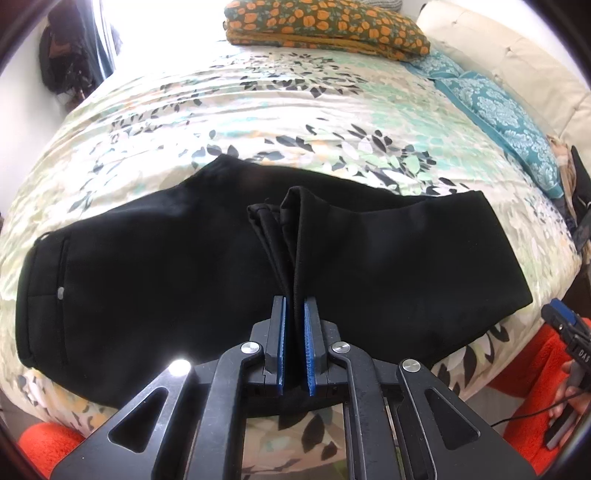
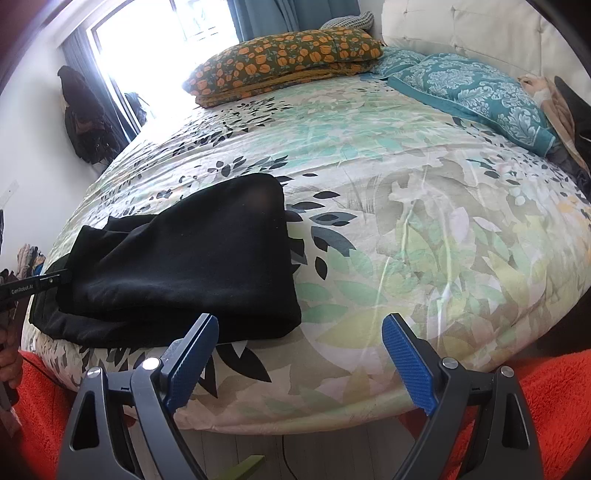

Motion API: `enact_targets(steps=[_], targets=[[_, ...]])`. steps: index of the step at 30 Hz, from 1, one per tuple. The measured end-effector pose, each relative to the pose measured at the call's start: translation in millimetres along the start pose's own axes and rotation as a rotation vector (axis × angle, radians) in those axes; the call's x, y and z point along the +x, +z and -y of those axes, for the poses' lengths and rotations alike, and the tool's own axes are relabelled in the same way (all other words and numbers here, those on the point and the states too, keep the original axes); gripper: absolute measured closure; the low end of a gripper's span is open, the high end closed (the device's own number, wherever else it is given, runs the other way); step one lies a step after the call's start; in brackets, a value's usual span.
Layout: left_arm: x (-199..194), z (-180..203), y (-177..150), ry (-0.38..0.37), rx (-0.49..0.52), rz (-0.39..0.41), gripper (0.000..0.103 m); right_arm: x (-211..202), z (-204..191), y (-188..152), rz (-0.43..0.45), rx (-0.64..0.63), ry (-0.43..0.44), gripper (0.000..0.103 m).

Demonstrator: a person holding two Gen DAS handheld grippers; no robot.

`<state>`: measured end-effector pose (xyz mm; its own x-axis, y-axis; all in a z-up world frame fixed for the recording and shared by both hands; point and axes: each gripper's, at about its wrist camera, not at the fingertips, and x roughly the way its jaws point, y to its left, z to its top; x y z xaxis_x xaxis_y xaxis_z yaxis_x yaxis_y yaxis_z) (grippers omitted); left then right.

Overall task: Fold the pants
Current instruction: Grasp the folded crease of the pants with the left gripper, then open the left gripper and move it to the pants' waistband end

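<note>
A home bedroom: a bed (image 2: 406,229) under a leaf-print duvet, a teal damask pillow (image 2: 476,92), a folded orange-flowered quilt (image 2: 288,55), a cream tufted headboard (image 2: 461,26), and a curtained window (image 2: 155,40).

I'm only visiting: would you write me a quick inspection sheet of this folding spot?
Surface: bed with leaf-print bedspread.
Job's things: black pants partly folded on the near edge.
Clutter: orange-flowered folded blanket, teal pillow.
Grippers: left gripper, jaws shut on a bunch of pants fabric; right gripper, jaws open, nothing between.
Cables: thin black cable near the right gripper.
Surroundings: bright window, cream headboard, dark bags hung on wall.
</note>
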<state>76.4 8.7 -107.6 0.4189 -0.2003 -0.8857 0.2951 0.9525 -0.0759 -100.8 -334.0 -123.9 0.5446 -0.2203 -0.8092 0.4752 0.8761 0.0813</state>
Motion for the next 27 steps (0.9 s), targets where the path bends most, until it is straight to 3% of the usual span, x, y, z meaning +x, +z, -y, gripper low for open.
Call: enact_targets(steps=[5, 9, 11, 13, 14, 15, 17, 19, 23, 27], targets=[[19.9, -13.0, -15.3, 0.016, -0.029, -0.030, 0.096, -0.6, 28.1, 20.0, 0.025, 0.113, -0.038, 0.013], [24.3, -10.7, -13.9, 0.007, -0.008, -0.040, 0.095, 7.4, -6.6, 42.4, 0.059, -0.034, 0.010, 0.013], [29.5, -14.5, -12.8, -0.005, -0.016, -0.060, 0.086, 26.2, -34.3, 38.8, 0.037, -0.160, 0.037, 0.013], [31.8, -25.5, -12.6, -0.007, -0.064, -0.087, 0.055, 59.7, -52.6, 22.5, -0.076, -0.281, -0.006, 0.013], [27.8, -33.8, -12.8, -0.017, -0.103, -0.081, 0.049, 72.2, -53.4, 13.6, -0.123, -0.299, -0.037, 0.013], [20.7, -42.9, -13.4, -0.031, -0.146, -0.059, 0.042, 72.4, -46.3, 9.8, -0.114, -0.255, -0.015, 0.013], [5.8, -56.6, -14.6, -0.038, -0.207, -0.025, 0.041, 63.5, -33.1, 15.1, -0.126, -0.157, 0.011, 0.013], [-11.5, -59.8, -12.1, 0.016, -0.222, 0.032, 0.042, 44.5, -32.2, 22.3, -0.079, -0.158, 0.000, 0.013], [-36.9, -29.0, 0.7, -0.008, -0.134, 0.165, 0.042, 13.8, -43.7, 46.4, 0.036, -0.137, 0.113, 0.013], [-15.7, 26.6, 6.0, -0.079, 0.033, 0.147, 0.040, 35.5, -75.8, 48.4, -0.013, -0.196, 0.222, 0.013]])
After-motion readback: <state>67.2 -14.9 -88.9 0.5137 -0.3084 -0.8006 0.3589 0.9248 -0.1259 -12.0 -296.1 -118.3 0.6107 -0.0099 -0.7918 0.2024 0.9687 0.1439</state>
